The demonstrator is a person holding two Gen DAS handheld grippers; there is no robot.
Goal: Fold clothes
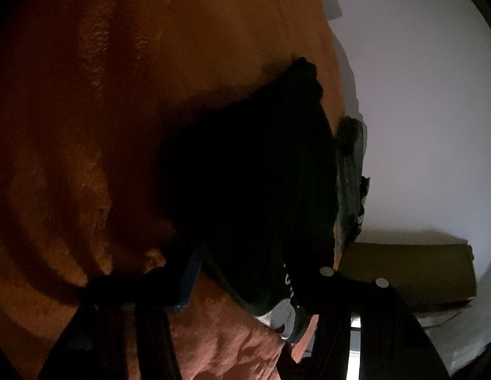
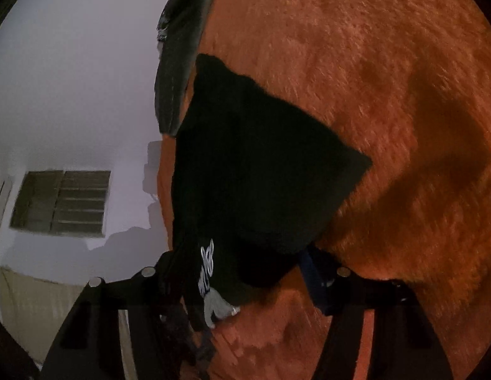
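We see a black garment [image 2: 258, 171] lying on the orange blanket [image 2: 372, 63] near its edge beside the white wall [image 2: 71, 79]; our left gripper [image 1: 245, 285] and right gripper [image 2: 245, 278] each straddle its hem, though we cannot tell whether they clamp it

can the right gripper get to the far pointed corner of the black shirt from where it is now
Probably yes. The corner lies flat and uncovered on the orange blanket, ahead of the right gripper, with nothing between them. The gripper's open fingers straddle the black shirt near edge.
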